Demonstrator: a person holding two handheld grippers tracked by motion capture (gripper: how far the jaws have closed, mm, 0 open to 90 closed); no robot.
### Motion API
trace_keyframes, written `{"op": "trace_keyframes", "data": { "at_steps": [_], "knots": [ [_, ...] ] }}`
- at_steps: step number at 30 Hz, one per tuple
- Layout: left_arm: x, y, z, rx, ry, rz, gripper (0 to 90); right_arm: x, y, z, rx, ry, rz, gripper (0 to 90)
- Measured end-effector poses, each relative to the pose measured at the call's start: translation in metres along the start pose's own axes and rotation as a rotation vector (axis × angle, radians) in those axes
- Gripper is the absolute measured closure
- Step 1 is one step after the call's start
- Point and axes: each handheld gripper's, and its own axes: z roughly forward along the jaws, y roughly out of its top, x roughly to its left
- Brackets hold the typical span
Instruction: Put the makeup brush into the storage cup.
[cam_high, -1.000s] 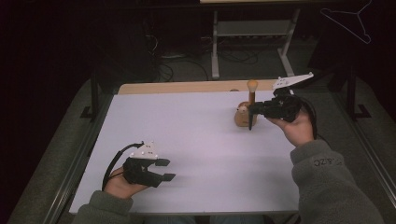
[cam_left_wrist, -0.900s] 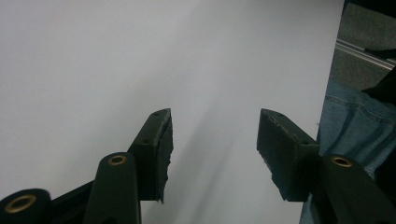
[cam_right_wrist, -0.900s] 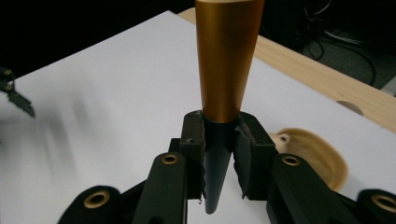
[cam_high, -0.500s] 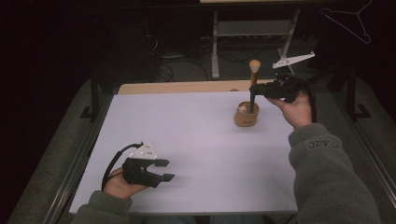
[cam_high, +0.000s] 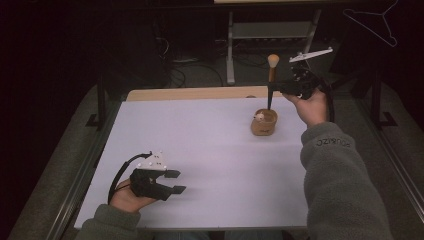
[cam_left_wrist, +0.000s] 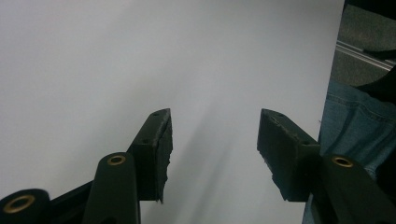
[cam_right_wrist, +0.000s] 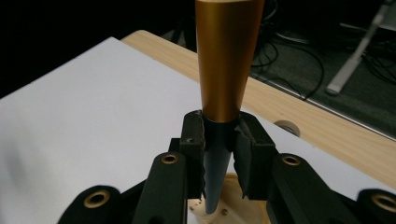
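A brush (cam_high: 272, 75) with a pale rounded head, an orange-brown handle and a dark tapered lower end stands upright in the air, and my right gripper (cam_high: 272, 91) is shut on it. In the right gripper view the pads (cam_right_wrist: 194, 140) clamp the brush's dark taper (cam_right_wrist: 217, 158) just under the orange handle (cam_right_wrist: 226, 60). The dark tip hangs just above a small wooden holder (cam_high: 263, 123) on the white table top (cam_high: 210, 140); the holder (cam_right_wrist: 233, 207) also shows below the jaws. My left gripper (cam_high: 176, 181) rests near the front left edge, open and holding nothing (cam_left_wrist: 212, 140).
A bare wooden strip (cam_high: 195, 93) runs along the table's far edge. Behind it are a metal stand (cam_high: 231, 50), floor cables and a wire hanger (cam_high: 372, 22). The person's jeans (cam_left_wrist: 355, 121) show past the table's front edge.
The right gripper has lifted the brush up and slightly to the right, so its tip has come out of the wooden holder. The left gripper has stayed still.
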Motion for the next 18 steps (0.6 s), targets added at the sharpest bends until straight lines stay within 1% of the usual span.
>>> {"op": "trace_keyframes", "data": {
  "at_steps": [1,3,5,6,8,9,10,18],
  "knots": [
    [0.001,-0.001,0.001,-0.006,-0.004,-0.003,44.9,-0.003,-0.002,0.004,0.006,-0.006,0.022,73.4],
    [0.001,-0.001,0.001,0.0,-0.004,-0.005,44.8,-0.005,-0.004,0.008,0.009,-0.023,0.032,73.4],
    [0.001,-0.001,0.001,0.0,-0.006,-0.007,44.7,-0.006,-0.005,0.009,0.008,-0.026,0.034,73.4],
    [0.001,-0.001,0.002,0.003,-0.006,-0.002,44.6,-0.008,-0.007,0.012,0.007,-0.044,0.033,73.4],
    [0.001,-0.001,0.002,0.003,-0.006,0.001,44.6,-0.009,-0.009,0.013,0.005,-0.041,0.041,73.4],
    [0.001,0.0,0.001,0.005,-0.005,0.005,44.6,-0.01,-0.011,0.016,0.009,-0.052,0.048,73.4],
    [0.001,0.0,0.001,0.005,-0.004,0.007,44.7,-0.011,-0.011,0.017,0.009,-0.052,0.056,73.4],
    [0.002,0.0,0.001,0.005,-0.003,0.012,44.6,-0.014,-0.015,0.025,0.009,-0.062,0.069,73.4]
  ]
}}
